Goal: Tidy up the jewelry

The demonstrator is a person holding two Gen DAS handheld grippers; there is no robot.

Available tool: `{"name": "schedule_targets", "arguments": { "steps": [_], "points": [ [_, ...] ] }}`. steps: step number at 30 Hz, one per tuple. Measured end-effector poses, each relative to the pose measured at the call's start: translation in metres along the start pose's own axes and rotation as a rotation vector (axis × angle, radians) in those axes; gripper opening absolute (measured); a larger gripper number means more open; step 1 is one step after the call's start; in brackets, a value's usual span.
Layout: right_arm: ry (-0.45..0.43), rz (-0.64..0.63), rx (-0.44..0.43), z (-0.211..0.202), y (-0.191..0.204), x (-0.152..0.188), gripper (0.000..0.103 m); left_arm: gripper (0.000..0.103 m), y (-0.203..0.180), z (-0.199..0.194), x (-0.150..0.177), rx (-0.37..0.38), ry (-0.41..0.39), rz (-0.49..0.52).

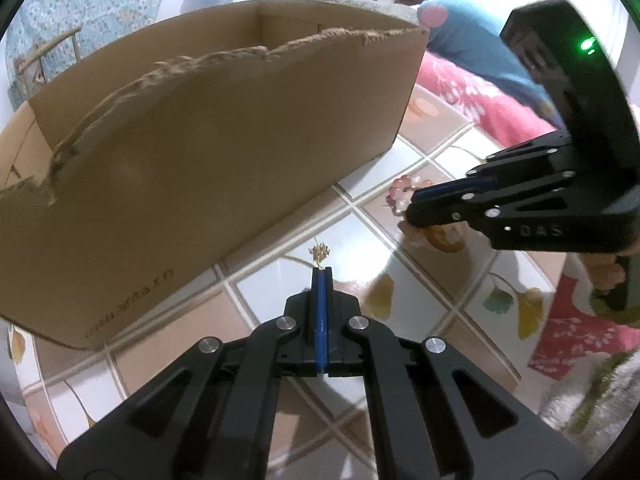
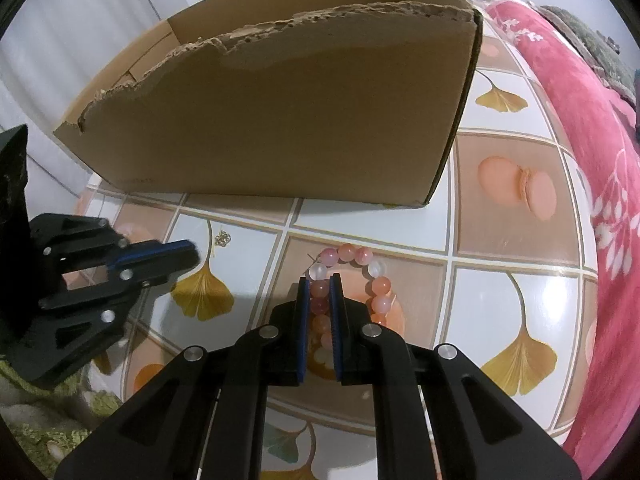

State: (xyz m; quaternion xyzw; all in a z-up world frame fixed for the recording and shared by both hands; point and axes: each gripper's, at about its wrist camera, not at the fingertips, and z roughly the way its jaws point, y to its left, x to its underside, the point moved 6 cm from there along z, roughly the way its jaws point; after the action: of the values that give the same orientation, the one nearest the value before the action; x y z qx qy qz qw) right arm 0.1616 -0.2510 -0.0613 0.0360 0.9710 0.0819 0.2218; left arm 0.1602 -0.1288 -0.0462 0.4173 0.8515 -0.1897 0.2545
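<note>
A bracelet of pink and white beads [image 2: 352, 253] lies on the tiled table top [image 2: 512, 172], and my right gripper [image 2: 319, 278] is shut on its left side, beads pressed between the blue pads. In the left wrist view the same right gripper [image 1: 412, 208] pinches the bracelet [image 1: 401, 185] from the right. A tiny gold piece of jewelry [image 1: 320, 251] lies on the table just beyond my left gripper [image 1: 322, 270], whose pads are shut together with nothing visible between them. From the right wrist view the gold piece [image 2: 223, 239] lies a little past the left gripper [image 2: 194, 254].
A large cardboard box [image 2: 280, 120] with a torn upper edge stands open-topped right behind both pieces; it fills the left of the left wrist view as the box [image 1: 200, 152]. A pink flowered blanket [image 2: 580, 128] runs along the table's right side. A blue plush toy [image 1: 472, 36] lies behind.
</note>
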Motion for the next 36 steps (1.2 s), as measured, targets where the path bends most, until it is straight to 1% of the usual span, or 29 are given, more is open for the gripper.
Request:
{"name": "schedule_targets", "arguments": {
  "steps": [5,8,10,14,24,27,36],
  "points": [
    [-0.01,0.009,-0.012,-0.001,-0.003,0.002,0.01,0.0,0.003,-0.009,0.001,0.039,-0.008,-0.014],
    [-0.007,0.016,-0.026,-0.002,-0.005,0.002,0.01,0.001,0.005,-0.009,-0.005,0.058,-0.009,-0.04],
    [-0.008,0.017,-0.028,-0.003,-0.006,0.003,0.01,0.006,0.005,-0.006,-0.01,0.057,-0.009,-0.047],
    [-0.016,0.02,-0.032,-0.004,-0.007,0.005,0.01,0.006,0.003,-0.001,-0.015,0.054,0.001,-0.037],
    [-0.039,0.028,-0.064,-0.01,-0.016,0.014,0.01,0.006,0.0,0.012,-0.016,0.009,0.058,0.019],
    [-0.046,0.029,-0.075,-0.011,-0.019,0.015,0.01,0.006,-0.001,0.018,-0.015,-0.021,0.079,0.036],
    [-0.062,0.021,-0.074,-0.014,-0.018,0.017,0.01,0.006,-0.006,0.021,-0.016,-0.063,0.079,0.092]
  ]
}}
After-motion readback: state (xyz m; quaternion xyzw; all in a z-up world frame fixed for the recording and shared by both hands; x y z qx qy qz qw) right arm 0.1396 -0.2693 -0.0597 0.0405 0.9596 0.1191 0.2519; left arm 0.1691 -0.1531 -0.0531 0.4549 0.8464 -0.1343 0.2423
